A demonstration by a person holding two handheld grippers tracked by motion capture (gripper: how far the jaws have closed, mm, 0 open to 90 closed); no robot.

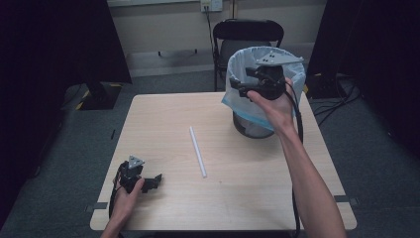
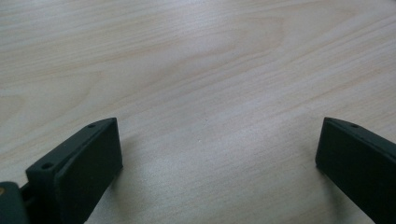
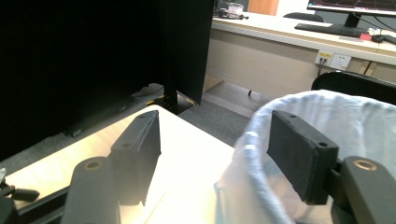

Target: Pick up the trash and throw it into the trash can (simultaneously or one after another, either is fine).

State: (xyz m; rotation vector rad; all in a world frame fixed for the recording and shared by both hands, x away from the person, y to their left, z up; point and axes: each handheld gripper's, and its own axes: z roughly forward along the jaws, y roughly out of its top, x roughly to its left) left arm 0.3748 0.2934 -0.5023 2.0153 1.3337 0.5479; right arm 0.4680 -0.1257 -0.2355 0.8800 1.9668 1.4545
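Firstly, high view: right gripper (image 1: 242, 84) held up at about 1 o'clock from the table centre, over the near rim of the waste bin (image 1: 252, 124) with its pale plastic liner (image 1: 233, 64); jaws apart, nothing seen between them, grey plate on top. Bin standing on the wooden table (image 1: 163, 119) toward the far right. White tube (image 1: 197, 151) lying flat near the table centre, running from 11 to 5 o'clock, well apart from both grippers. Left gripper (image 1: 157, 179) resting low on the table at about 7 o'clock, hand around its body, jaws pointing toward 3 o'clock.

Next, left gripper view: left gripper (image 2: 219, 154) wide open, one black jaw at 7 o'clock and one at 4 o'clock, bare wood grain between them, nothing gripped.

Lastly, right gripper view: right gripper (image 3: 215, 135) open and empty, though not fully wide. Liner (image 3: 355, 116) rim at 4 o'clock, just behind the right-hand jaw; touching or not, cannot tell. Table corner (image 3: 187, 154) below the left-hand jaw. Black chair (image 3: 355, 84) behind the bin at 2 o'clock, dark panel (image 3: 84, 56) at 10 o'clock.
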